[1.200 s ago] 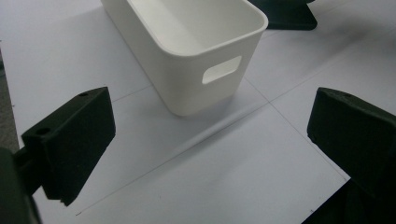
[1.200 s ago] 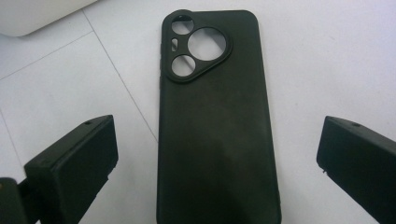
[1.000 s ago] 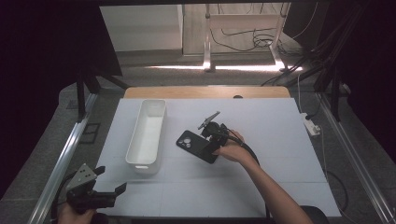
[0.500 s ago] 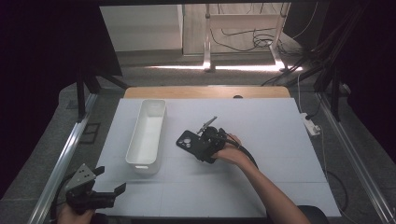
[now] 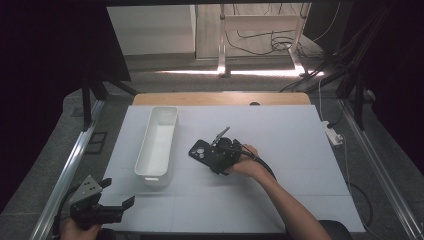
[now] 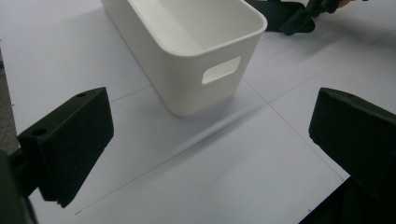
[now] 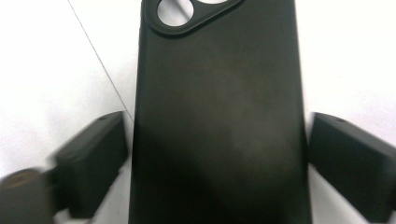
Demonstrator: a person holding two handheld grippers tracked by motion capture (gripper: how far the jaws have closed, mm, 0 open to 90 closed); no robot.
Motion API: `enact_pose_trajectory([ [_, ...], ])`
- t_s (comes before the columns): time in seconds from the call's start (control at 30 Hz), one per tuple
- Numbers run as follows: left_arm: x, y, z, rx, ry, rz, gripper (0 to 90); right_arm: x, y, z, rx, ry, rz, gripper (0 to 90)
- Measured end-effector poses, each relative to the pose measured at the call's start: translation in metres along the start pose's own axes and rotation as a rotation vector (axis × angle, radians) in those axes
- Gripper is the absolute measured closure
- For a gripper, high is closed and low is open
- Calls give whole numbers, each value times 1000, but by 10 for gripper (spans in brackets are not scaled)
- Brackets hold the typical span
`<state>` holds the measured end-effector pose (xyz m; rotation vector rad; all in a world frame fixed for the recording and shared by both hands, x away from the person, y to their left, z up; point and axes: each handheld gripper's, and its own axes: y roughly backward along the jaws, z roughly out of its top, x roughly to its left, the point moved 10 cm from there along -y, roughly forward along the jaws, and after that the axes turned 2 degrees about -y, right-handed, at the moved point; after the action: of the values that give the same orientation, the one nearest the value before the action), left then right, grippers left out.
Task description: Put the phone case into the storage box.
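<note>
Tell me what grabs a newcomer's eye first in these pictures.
First, the black phone case lying mid-table between the right gripper's jaws, which have just been closing, with slim gaps left at each side. Next, the long white bin just left of it, standing out against the pale table. The left gripper waits open at the near left corner.

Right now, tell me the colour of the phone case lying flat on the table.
Matte black phone case, clearest in the right gripper view.
</note>
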<state>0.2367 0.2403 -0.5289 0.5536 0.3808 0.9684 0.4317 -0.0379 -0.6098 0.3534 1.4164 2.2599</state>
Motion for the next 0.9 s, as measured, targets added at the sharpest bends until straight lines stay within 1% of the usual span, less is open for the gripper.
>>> enact_pose_trajectory([
  [0.1,0,0,0,2,4,1,10,0,2,0,2,-6,-2,132],
  [0.2,0,0,0,4,1,1,10,1,2,0,18,-20,-12,145],
  [0.33,0,-1,0,12,-2,2,9,1,3,0,15,-27,-14,148],
  [0.47,0,-1,0,9,-1,5,2,2,4,0,11,-36,-8,149],
  [0.53,1,-1,0,7,6,3,0,3,5,0,5,-41,-2,149],
  [0.73,0,-1,1,5,-5,12,0,6,12,2,-16,-40,3,149],
  [0.9,0,-2,0,18,-9,16,0,9,25,5,-54,-43,13,150],
])
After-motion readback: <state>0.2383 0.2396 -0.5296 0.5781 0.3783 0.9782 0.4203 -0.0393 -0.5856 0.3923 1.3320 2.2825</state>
